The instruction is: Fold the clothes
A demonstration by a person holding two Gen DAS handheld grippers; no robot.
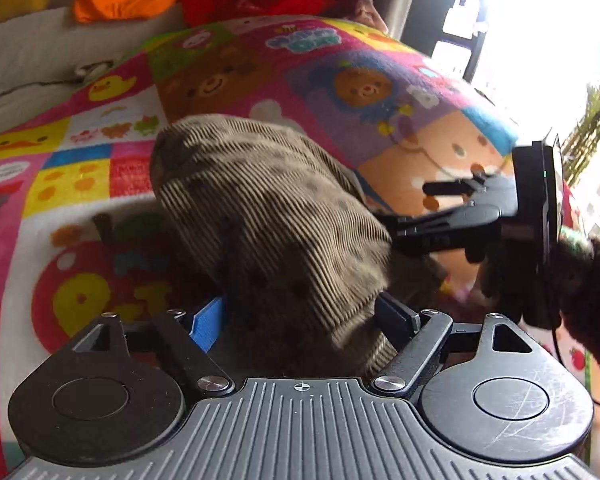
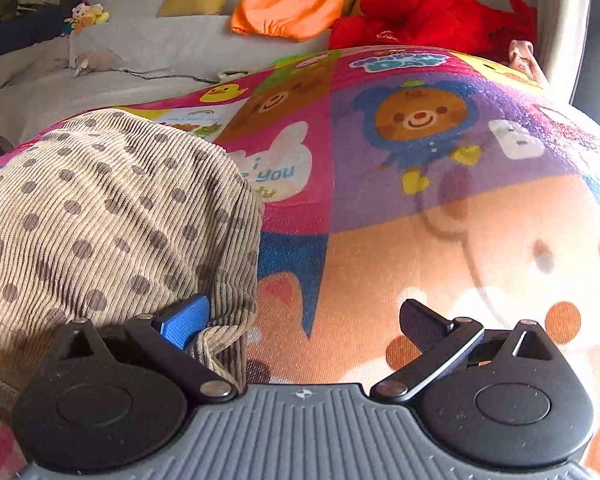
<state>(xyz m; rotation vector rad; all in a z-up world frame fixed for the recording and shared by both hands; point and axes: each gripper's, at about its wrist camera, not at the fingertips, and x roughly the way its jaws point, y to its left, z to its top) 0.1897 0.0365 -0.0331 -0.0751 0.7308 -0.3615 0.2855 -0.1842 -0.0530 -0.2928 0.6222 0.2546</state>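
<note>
— So, from the left, what do your grippers show?

— My left gripper (image 1: 300, 316) has its jaws apart, with a bunched fold of the tan dotted corduroy garment (image 1: 268, 216) lying between the fingers; I cannot tell whether the pads touch it. The garment sits on a bright cartoon blanket (image 1: 80, 184).

— And further right?

— My right gripper (image 2: 304, 320) is spread wide. The garment's hem is beside its blue finger (image 2: 186, 320); bare blanket lies between the jaws.
</note>
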